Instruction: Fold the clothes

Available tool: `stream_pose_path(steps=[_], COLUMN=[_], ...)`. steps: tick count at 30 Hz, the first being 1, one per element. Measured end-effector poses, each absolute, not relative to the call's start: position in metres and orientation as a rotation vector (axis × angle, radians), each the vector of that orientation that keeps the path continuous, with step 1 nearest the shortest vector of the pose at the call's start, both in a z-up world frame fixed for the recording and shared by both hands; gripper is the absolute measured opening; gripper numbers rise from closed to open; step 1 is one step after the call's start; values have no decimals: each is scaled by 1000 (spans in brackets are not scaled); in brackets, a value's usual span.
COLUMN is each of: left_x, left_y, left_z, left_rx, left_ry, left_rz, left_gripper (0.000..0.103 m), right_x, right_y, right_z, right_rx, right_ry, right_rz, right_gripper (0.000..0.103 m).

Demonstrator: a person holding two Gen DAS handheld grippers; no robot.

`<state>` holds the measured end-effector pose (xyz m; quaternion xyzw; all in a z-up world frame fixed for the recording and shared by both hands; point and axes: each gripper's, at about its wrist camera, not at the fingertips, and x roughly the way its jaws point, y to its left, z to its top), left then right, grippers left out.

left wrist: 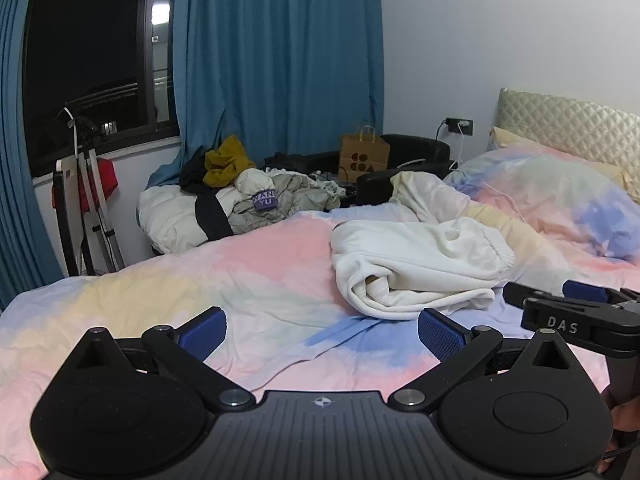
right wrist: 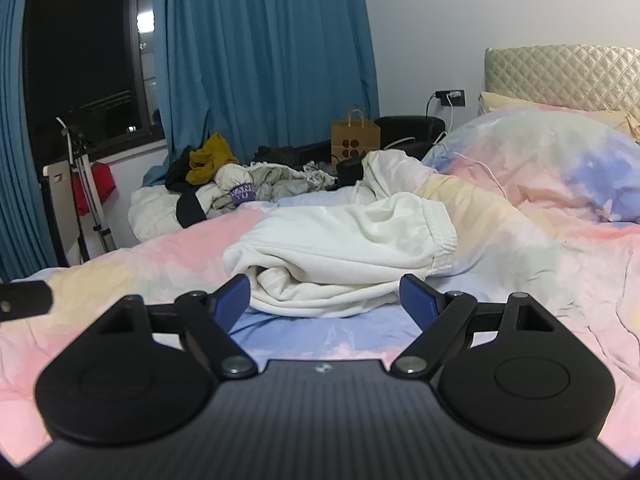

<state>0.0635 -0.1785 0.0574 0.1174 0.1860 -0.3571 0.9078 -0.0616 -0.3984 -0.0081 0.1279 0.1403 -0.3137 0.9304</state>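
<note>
White pants (right wrist: 340,248) btwn spread R tongs (right wrist: 325,300)

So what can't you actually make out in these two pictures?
- White fleece garment: bundled up, both views; its type is unclear.
- Brown paper bag: contents hidden by its own front.
- Purple patch: lettering cut off by folds.
- Right gripper: left-wrist view, cropped by the edge.

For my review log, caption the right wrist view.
Open right tool faces folded white garment on pastel bedspread.
</note>
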Motion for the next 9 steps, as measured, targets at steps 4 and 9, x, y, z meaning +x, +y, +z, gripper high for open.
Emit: stream_pose_path(steps=[4,9], left_x=[63,65], left_y=[-176,-174], left_z=[60,61], left_rx=[240,231], left_ry=[376,387], left_rz=[-724,-706], left_gripper=[103,103], right_x=[-65,-65], right_y=[-395,-396], right_z=[-6,-6], right_rx=[249,243], right_ry=[268,271], right_rz=[-644,-641], right_gripper=[84,84])
